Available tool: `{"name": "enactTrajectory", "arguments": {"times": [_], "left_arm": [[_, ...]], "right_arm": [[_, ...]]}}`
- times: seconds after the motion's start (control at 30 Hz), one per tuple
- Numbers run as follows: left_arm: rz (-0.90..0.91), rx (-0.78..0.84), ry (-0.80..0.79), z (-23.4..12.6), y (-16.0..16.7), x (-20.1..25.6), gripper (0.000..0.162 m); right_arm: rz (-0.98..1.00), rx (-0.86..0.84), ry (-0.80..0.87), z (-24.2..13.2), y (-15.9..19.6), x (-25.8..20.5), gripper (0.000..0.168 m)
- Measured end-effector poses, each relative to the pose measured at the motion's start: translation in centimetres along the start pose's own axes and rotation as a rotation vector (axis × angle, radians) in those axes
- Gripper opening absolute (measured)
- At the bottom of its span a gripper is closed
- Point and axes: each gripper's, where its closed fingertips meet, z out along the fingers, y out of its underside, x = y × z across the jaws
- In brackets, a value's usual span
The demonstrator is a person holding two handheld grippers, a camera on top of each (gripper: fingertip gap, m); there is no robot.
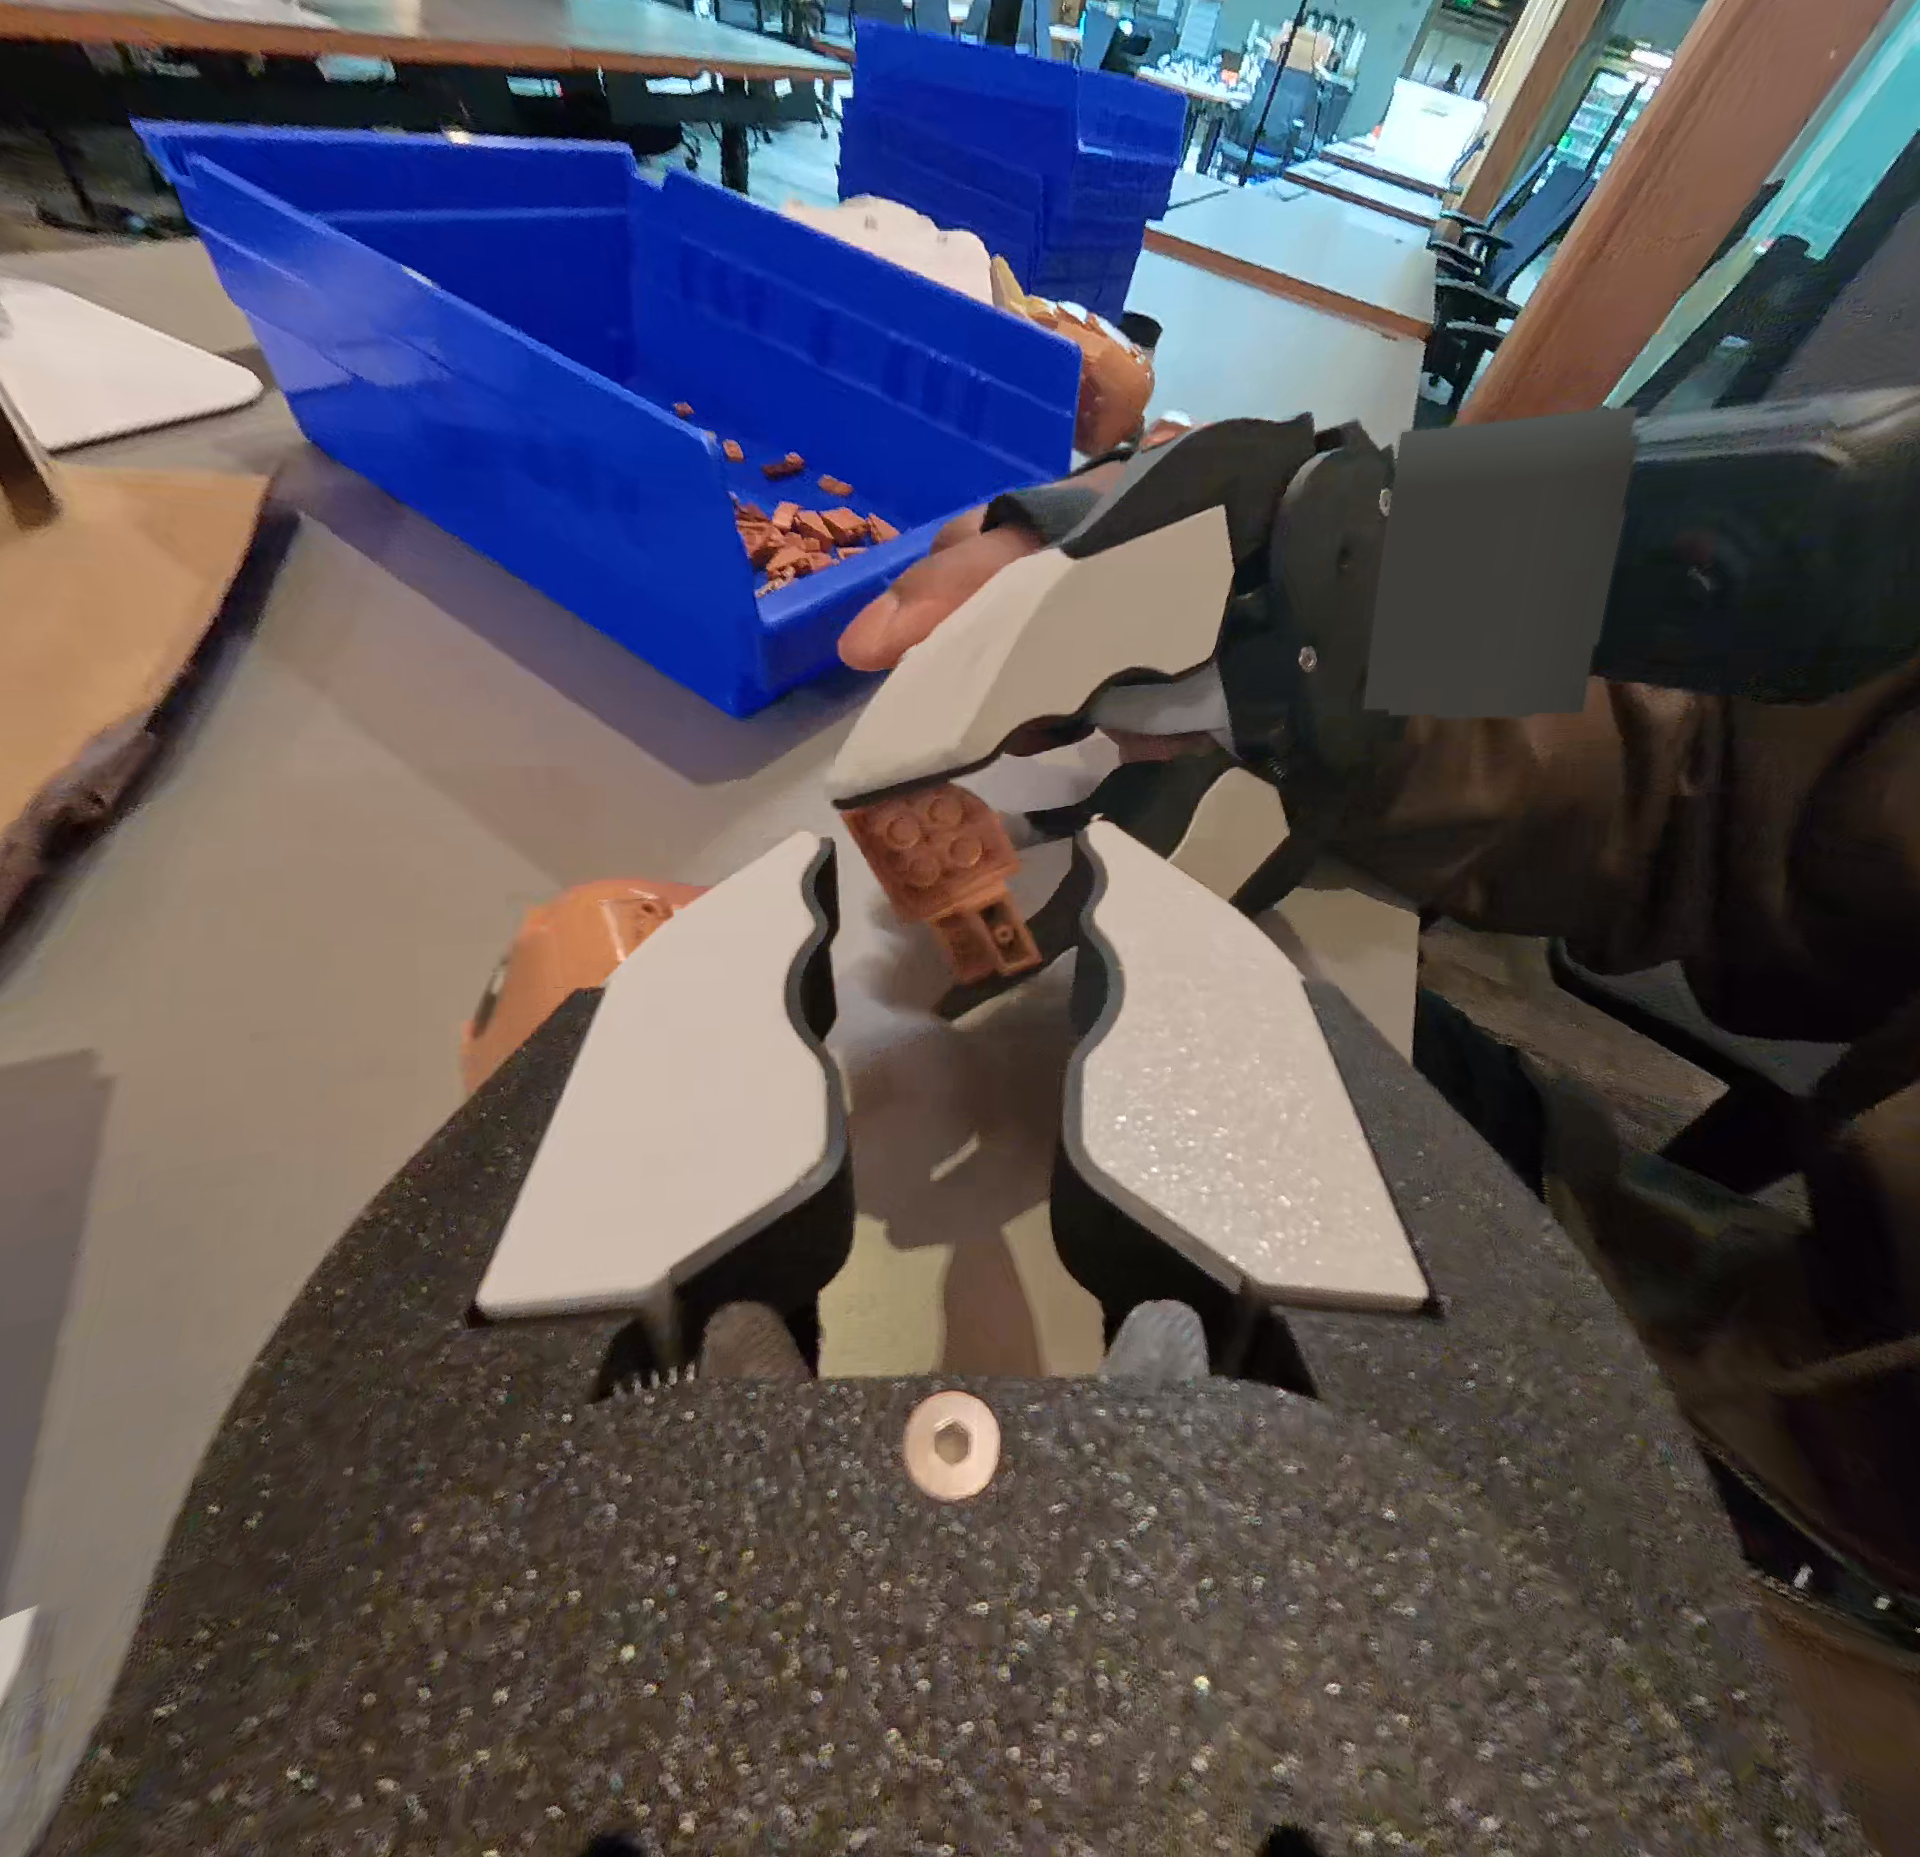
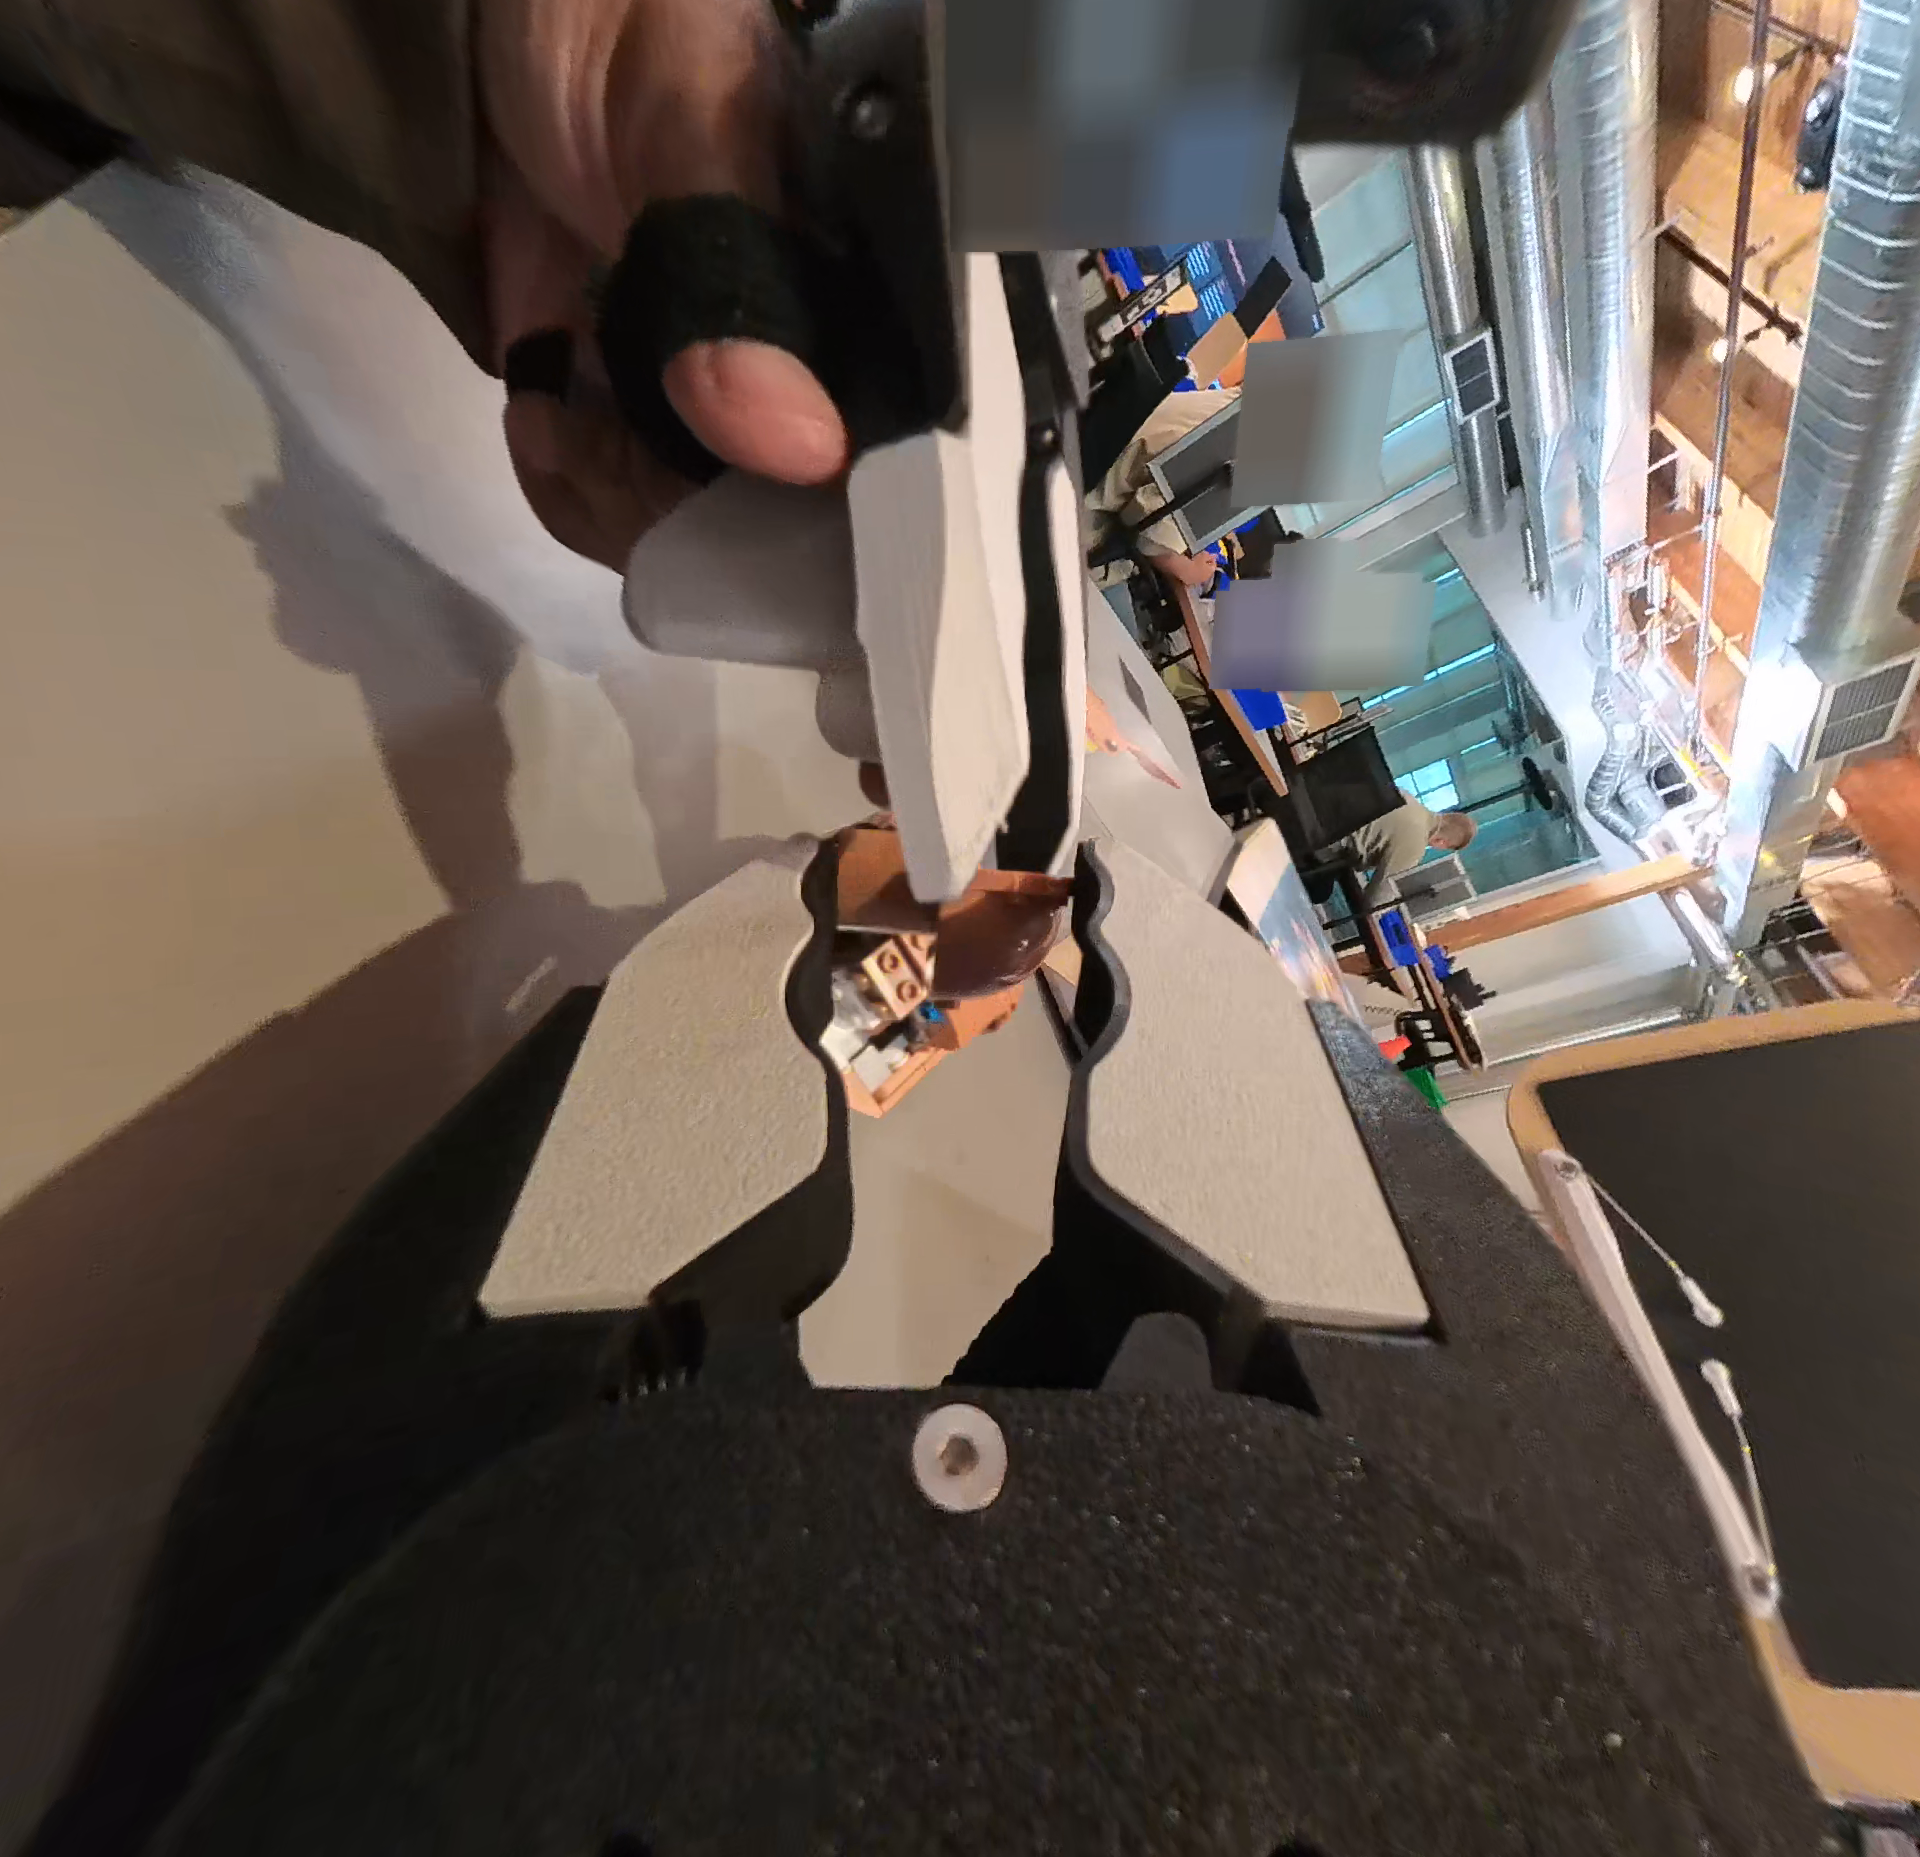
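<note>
A small brown brick cluster (image 1: 935, 872) hangs above the grey table (image 1: 416, 820). My right gripper (image 1: 920, 893) comes in from the right and is shut on it, one finger above and one below. My left gripper (image 1: 956, 851) is open, its fingertips on either side of the cluster; I cannot tell if they touch it. In the right wrist view the cluster (image 2: 935, 986) sits between my right gripper's (image 2: 954, 872) fingers, and the left gripper (image 2: 966, 862) reaches down onto it from above, held by a hand (image 2: 623, 249).
A blue bin (image 1: 540, 436) with loose brown bricks (image 1: 800, 534) stands ahead on the left. A larger brown brick model (image 1: 582, 934) lies by my left finger, another (image 1: 1112, 363) behind the bin. Stacked blue bins (image 1: 997, 145) stand farther back. Cardboard (image 1: 104, 602) lies far left. Left and right tips are no more than a few centimetres apart.
</note>
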Motion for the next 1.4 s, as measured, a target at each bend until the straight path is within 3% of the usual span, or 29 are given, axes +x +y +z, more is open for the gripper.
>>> {"name": "enactTrajectory", "arguments": {"times": [0.23,0.77,0.97,1.03,1.2,1.33,1.4], "left_arm": [[-0.107,-0.059,0.019,1.0,1.1,0.0,0.031],[-0.53,0.335,0.185,-0.9,-2.6,-2.4,0.03],[-0.465,0.374,0.15,-1.5,-3.0,-2.9,0.03],[-0.406,0.39,0.121,-1.9,-3.3,-3.1,0.03],[-0.329,0.381,0.069,-2.6,-2.9,-3.8,0.03],[-0.337,0.391,0.069,-2.8,-2.9,-4.0,0.03],[-0.33,0.381,0.071,-2.6,-2.8,-3.8,0.03]], "right_arm": [[-0.061,-0.005,0.007,0.1,-0.1,-0.4,0.043],[0.024,-0.11,0.158,0.3,2.1,2.3,0.041],[0.115,-0.116,0.165,-1.0,3.3,3.9,0.036],[0.213,-0.093,0.088,-1.8,3.6,3.9,0.031],[0.602,-0.085,-0.389,-4.9,3.3,-2.2,0.034],[0.681,-0.102,-0.499,-7.0,2.2,-6.7,0.039],[0.652,-0.12,-0.476,-7.2,1.8,-7.3,0.047]]}}
